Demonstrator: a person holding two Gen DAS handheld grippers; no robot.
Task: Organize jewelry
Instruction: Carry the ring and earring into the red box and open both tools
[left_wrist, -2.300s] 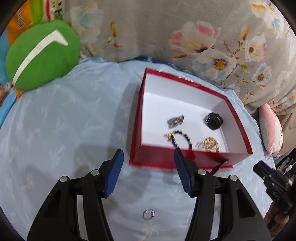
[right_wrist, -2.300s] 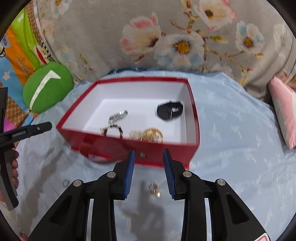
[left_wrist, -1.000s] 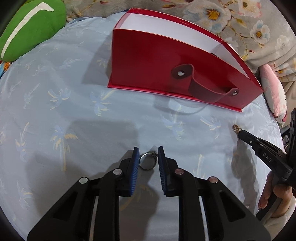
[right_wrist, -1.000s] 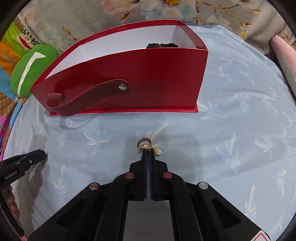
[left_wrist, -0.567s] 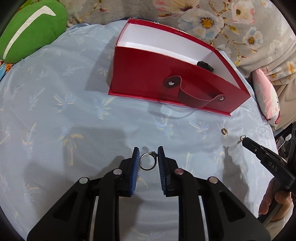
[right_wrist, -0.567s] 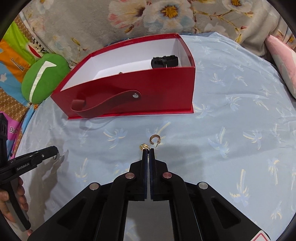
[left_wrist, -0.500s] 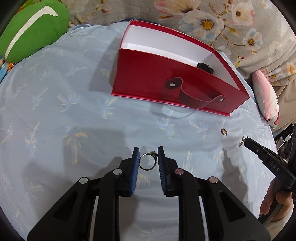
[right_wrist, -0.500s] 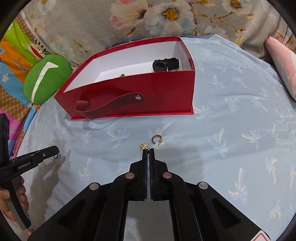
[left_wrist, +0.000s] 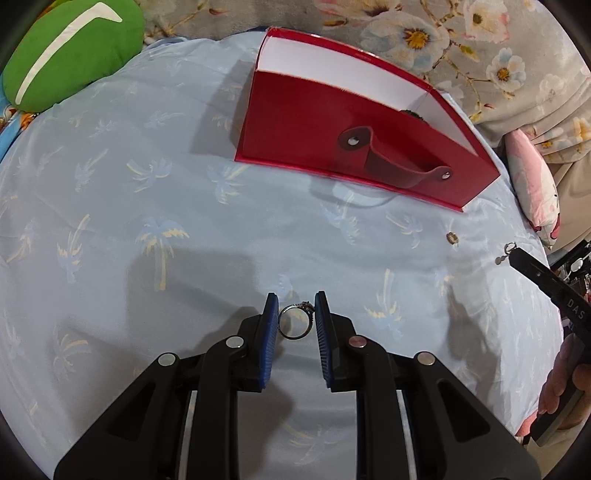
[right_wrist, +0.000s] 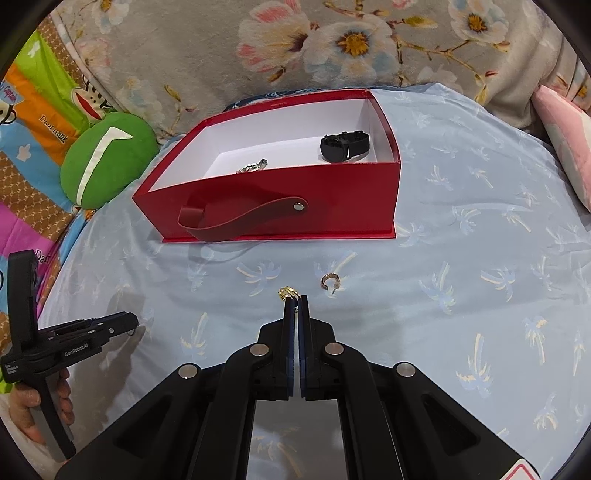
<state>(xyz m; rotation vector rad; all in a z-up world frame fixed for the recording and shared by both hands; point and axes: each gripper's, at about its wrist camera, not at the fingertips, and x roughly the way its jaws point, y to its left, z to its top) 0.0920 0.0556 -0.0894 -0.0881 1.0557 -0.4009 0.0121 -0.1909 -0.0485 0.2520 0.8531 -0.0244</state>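
My left gripper (left_wrist: 295, 310) is shut on a silver ring (left_wrist: 295, 325), held upright between its blue pads above the blue cloth. My right gripper (right_wrist: 294, 300) is shut on a gold earring (right_wrist: 288, 292) that sticks out past its tips; it also shows at the right edge of the left wrist view (left_wrist: 511, 254). A second gold earring (right_wrist: 328, 281) lies loose on the cloth just right of those tips. Beyond stands the red box (right_wrist: 332, 199) with a white inside, holding a black watch (right_wrist: 343, 146) and a silver piece (right_wrist: 253, 167).
A green cushion (right_wrist: 107, 158) lies left of the box and a pink pillow (right_wrist: 565, 133) at the right edge. A floral blanket (right_wrist: 332, 44) rises behind. A person's hand (right_wrist: 40, 402) holds the left gripper's handle. The box's strap handle (right_wrist: 240, 216) hangs on its front wall.
Both grippers have lifted off the cloth with their pieces held. The box now looks smaller and lower in both views, and its inside shows in the right wrist view.
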